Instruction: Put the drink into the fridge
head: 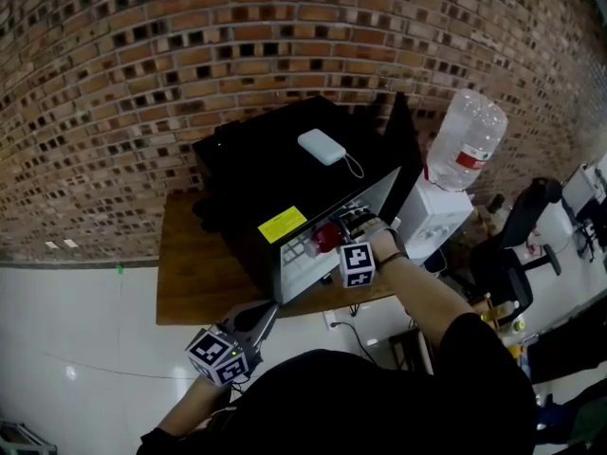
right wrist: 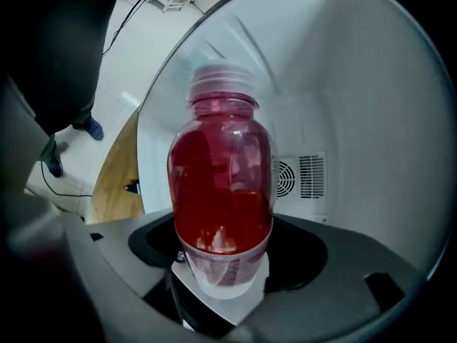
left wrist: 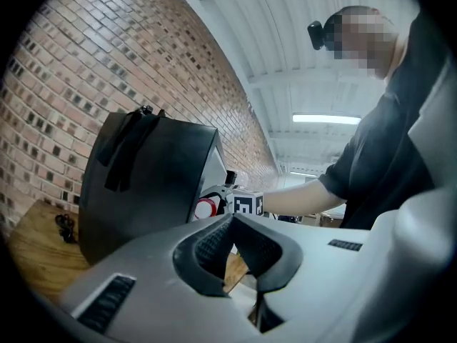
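Right gripper (right wrist: pixel 225 263): jaws clamped on the lower, labelled end of the red drink bottle (right wrist: pixel 221 191). The bottle is already inside the white cavity of the mini fridge (head: pixel 256 169); cannot tell whether it is resting on anything.

Risk: the grip sits low, so the bottle may topple on release, or its cap may strike the cavity wall.

Right forearm stretched forward through the open door. Left gripper (left wrist: pixel 232 224) low beside the body, jaws together, empty.

Office-like break corner, exposed brick wall (head: pixel 190 55), water cooler (head: pixel 465 145) beside a wooden table (head: pixel 194 278), swivel chair (head: pixel 520 224) nearby, glossy white floor (head: pixel 76 349)
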Motion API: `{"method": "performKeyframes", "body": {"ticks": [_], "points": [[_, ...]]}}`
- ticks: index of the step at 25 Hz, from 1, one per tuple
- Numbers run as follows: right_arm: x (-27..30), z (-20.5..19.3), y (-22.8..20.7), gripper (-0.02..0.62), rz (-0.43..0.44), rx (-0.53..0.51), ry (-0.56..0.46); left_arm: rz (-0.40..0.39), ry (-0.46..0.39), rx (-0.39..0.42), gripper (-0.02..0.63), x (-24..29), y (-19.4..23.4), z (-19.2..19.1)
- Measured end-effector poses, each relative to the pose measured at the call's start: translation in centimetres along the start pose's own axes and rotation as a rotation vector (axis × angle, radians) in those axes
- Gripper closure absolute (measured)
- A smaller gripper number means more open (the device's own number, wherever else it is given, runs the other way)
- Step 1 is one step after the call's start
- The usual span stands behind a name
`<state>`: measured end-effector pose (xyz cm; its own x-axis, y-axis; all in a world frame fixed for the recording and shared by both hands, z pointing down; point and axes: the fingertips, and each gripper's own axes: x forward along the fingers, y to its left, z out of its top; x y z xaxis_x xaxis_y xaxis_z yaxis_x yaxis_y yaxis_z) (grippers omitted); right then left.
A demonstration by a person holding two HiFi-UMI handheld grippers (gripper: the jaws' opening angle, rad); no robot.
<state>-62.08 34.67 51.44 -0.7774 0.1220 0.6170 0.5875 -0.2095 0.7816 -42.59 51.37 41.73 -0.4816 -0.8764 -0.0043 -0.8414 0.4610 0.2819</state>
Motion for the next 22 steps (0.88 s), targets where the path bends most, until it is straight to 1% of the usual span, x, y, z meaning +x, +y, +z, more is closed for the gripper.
{"method": "performKeyframes", "body": {"ticks": [5, 8, 14, 19, 22], "points": [[2.1, 0.9, -0.9, 0.239, 0.035, -0.041, 0.029, 0.029, -0.01, -0.015, 0.611, -1.6, 1.7, 0.2], [2.2, 0.5, -2.0, 0.153, 0.037, -0.001, 0.027, 0.038, -0.014, -0.019, 0.611, -1.9, 2.4, 0.2], [1.2, 0.1, -2.5, 0.167, -0.006, 0.042, -0.002, 0.016, -0.014, -0.02, 0.611, -0.5, 2.1, 0.1], [0.1, -1.2, -0.5, 0.172, -0.005, 0.053, -0.005, -0.004, -0.005, -0.011, 0.611, 1.2, 0.9, -0.1], [-0.5, -1.7, 0.3, 0.175, -0.004, 0.059, -0.018, -0.015, 0.006, -0.013, 0.611, 2.5, -0.5, -0.4]]}}
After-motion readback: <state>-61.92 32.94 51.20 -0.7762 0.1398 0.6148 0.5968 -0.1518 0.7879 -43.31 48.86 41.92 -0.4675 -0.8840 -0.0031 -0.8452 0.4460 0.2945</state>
